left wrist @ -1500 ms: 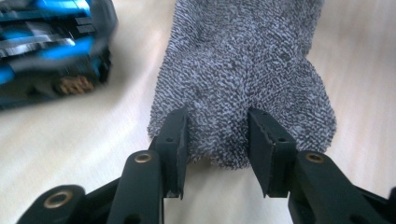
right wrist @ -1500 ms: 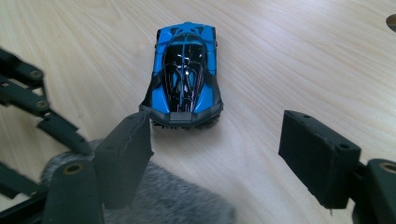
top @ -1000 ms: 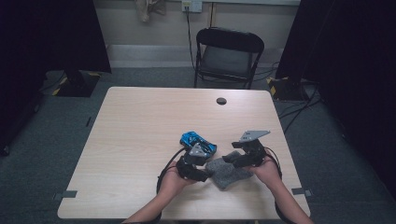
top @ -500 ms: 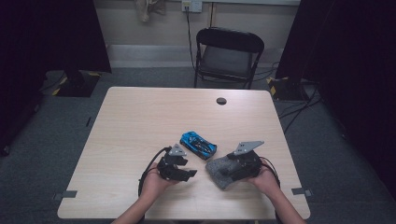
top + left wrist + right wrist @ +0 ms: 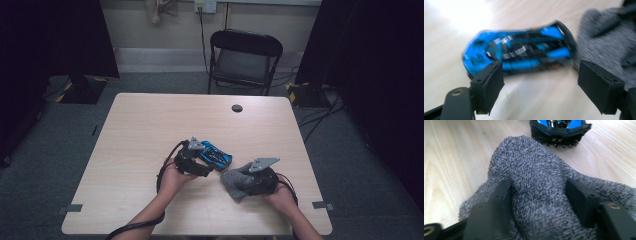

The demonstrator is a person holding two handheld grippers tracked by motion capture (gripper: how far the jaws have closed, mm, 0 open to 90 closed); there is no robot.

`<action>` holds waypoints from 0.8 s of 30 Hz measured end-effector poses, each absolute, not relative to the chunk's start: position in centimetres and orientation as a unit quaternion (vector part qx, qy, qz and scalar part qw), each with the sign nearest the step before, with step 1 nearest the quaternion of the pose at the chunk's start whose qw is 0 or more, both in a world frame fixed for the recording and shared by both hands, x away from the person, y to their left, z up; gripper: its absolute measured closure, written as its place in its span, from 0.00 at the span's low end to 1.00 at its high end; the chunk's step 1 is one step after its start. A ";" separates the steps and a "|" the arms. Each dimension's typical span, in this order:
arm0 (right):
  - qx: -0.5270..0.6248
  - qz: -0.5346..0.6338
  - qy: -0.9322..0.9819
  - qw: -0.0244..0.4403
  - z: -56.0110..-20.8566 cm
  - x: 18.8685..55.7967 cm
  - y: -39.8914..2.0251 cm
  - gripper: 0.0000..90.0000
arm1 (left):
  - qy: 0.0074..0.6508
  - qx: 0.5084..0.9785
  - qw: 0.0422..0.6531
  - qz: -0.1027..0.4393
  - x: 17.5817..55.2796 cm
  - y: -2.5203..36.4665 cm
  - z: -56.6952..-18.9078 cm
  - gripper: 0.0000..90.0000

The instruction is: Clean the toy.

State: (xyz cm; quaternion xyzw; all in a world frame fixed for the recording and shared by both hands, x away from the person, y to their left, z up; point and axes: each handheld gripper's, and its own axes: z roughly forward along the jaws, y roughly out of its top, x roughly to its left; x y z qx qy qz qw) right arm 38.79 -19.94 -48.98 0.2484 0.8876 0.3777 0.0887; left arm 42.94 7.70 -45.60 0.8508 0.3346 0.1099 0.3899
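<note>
Grey knitted cloth [image 5: 541, 182] lies bunched on the table [image 5: 140, 130] near its front edge, pinched between the jaws of the right gripper [image 5: 245, 184], which have just been closing. Just beside it, the left gripper [image 5: 540, 82] has just been opening; its jaws stand spread, empty, before a blue toy car [image 5: 516, 53]

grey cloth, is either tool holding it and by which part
The right tool pinches a raised fold of the grey cloth; the left tool holds nothing.

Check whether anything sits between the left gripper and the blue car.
Nothing visible does. The left gripper stands open with bare table up to the car. The grey cloth lies off beside the car's tail.
</note>
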 end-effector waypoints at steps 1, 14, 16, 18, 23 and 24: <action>0.252 0.378 0.886 0.091 -49.0 38.8 -20.0 0.50 | 0.337 0.850 0.390 0.110 43.3 7.4 -45.6 0.22; 0.287 0.385 0.872 0.096 -49.1 39.1 -20.4 0.74 | 0.350 0.849 0.370 0.139 45.7 5.5 -47.5 0.17; 0.289 0.385 0.871 0.096 -49.1 39.1 -20.4 0.75 | 0.347 0.848 0.376 0.140 45.5 5.4 -47.6 0.16; 0.289 0.386 0.871 0.096 -49.1 39.1 -20.4 0.75 | 0.339 0.849 0.380 0.139 45.5 5.4 -47.6 0.17; 0.293 0.387 0.869 0.093 -49.1 39.1 -20.5 0.75 | 0.336 0.852 0.376 0.138 45.6 5.6 -47.9 0.15; 0.293 0.387 0.869 0.092 -49.1 39.1 -20.5 0.75 | 0.342 0.850 0.377 0.136 45.7 5.7 -48.0 0.12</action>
